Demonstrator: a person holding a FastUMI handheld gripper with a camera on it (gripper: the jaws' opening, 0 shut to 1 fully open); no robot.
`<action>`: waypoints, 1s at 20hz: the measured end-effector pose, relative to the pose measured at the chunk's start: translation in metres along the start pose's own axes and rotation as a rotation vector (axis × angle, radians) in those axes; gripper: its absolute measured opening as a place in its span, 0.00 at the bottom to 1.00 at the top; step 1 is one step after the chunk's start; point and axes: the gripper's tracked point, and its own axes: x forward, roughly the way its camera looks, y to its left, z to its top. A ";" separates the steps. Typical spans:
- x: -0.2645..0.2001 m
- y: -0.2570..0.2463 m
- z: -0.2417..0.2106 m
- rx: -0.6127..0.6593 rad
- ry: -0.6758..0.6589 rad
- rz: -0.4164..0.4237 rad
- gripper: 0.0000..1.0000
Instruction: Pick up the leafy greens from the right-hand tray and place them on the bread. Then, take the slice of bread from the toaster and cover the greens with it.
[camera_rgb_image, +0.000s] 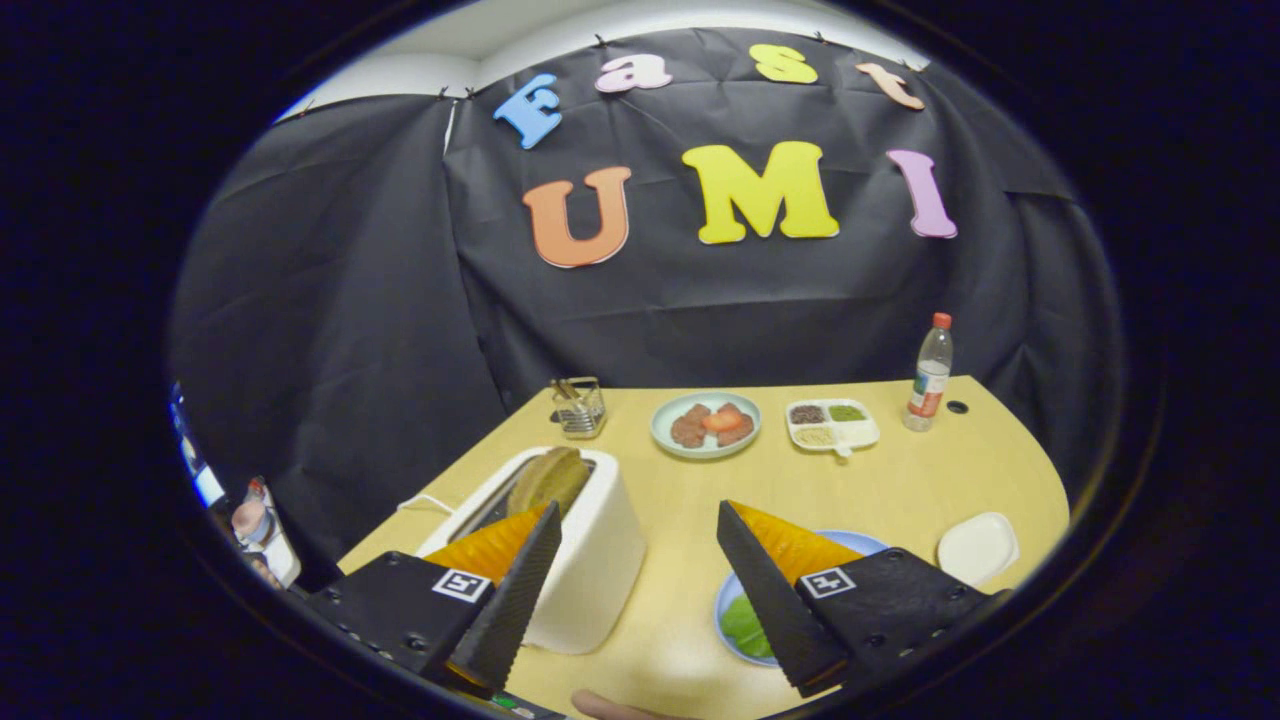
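I see the table. The toaster sits left with bread in its slot. A plate with leafy greens lies right. Between them, my gripper fingers are spread wide. A bottle stands far back.

One toaster, one bottle, two round plates.
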 end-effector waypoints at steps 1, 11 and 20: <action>0.006 0.012 0.006 0.009 0.001 0.007 0.96; 0.077 0.047 -0.010 -0.007 0.141 -0.094 0.63; 0.060 0.070 0.019 -0.024 0.105 -0.085 0.08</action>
